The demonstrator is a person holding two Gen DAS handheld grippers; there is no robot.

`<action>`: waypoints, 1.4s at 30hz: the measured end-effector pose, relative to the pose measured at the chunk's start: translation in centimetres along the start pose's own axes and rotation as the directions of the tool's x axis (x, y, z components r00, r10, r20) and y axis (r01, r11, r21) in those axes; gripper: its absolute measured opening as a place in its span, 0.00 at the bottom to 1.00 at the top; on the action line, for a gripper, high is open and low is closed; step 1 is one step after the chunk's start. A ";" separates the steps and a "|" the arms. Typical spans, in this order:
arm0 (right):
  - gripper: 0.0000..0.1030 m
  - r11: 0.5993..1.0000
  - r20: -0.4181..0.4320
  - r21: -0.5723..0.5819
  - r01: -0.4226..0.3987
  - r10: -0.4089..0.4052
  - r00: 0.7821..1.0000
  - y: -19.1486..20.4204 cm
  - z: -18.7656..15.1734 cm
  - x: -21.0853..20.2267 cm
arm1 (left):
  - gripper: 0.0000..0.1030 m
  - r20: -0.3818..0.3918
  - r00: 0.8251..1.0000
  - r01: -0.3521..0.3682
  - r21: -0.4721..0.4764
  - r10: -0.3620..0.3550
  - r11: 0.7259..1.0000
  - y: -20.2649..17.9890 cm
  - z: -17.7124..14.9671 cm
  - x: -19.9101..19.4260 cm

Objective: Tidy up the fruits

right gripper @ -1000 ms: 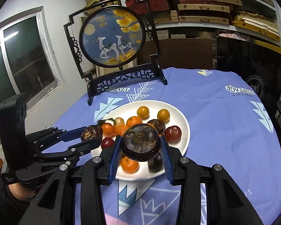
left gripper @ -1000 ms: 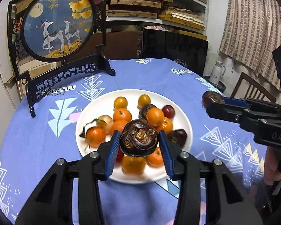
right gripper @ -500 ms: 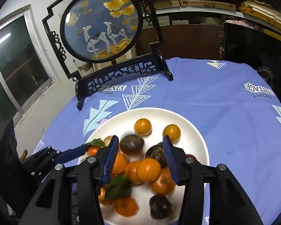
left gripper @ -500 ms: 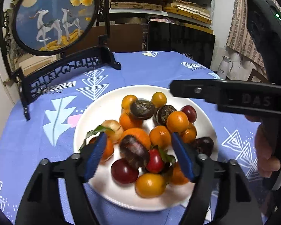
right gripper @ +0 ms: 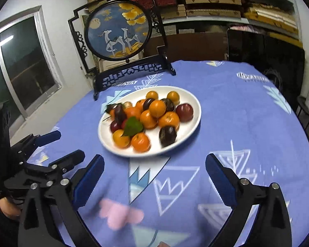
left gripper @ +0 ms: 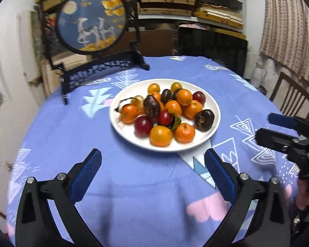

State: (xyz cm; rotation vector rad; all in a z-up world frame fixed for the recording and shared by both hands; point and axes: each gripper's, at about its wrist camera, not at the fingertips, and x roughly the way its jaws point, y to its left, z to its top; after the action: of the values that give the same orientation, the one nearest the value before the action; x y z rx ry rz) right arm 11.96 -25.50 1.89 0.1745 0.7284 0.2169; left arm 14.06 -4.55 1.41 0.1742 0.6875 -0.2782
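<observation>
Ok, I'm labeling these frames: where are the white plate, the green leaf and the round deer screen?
white plate [right gripper: 190, 100]: right wrist view, bare far rim.
green leaf [right gripper: 132, 126]: right wrist view, middle of the leaf.
round deer screen [right gripper: 118, 29]: right wrist view, centre of the blue panel.

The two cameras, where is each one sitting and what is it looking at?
Left wrist view: sits on the left gripper, looking forward over the blue tablecloth at the white plate of fruit; its open blue-padded fingers show, with the right gripper at the right edge.
Right wrist view: sits on the right gripper, facing the same plate from the other side; its open fingers show, with the left gripper at the left edge.
Shared: plate, fruit, tablecloth, round deer screen.
</observation>
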 end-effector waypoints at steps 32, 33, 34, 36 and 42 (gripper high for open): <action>0.96 0.998 0.066 0.035 0.045 -0.047 0.997 -0.5 -4.0 -8.8 | 0.95 0.106 0.988 -0.104 -0.067 0.111 0.992 -0.1 -2.0 -9.3; 0.96 0.998 0.064 0.037 0.043 -0.046 0.997 -0.6 -4.1 -8.8 | 0.95 0.094 0.990 -0.096 -0.078 0.103 0.992 0.1 -2.0 -9.1; 0.96 0.998 0.062 0.037 0.042 -0.044 0.997 -0.6 -4.0 -8.7 | 0.95 0.084 0.993 -0.080 -0.088 0.088 0.993 0.3 -1.9 -8.9; 0.96 0.999 0.060 0.034 0.042 -0.044 0.997 -0.6 -4.1 -8.6 | 0.95 0.082 0.992 -0.087 -0.090 0.095 0.992 0.4 -1.8 -8.8; 0.96 0.999 0.040 0.038 0.031 -0.032 0.999 -0.7 -4.4 -8.0 | 0.95 0.108 0.986 -0.126 -0.028 0.129 0.992 -0.7 -1.7 -8.7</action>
State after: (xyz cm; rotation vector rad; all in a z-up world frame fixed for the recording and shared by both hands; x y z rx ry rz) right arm 3.33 -27.88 3.62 0.2028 0.6949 0.1694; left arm 6.36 -3.13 5.71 0.1809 0.5677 -0.1565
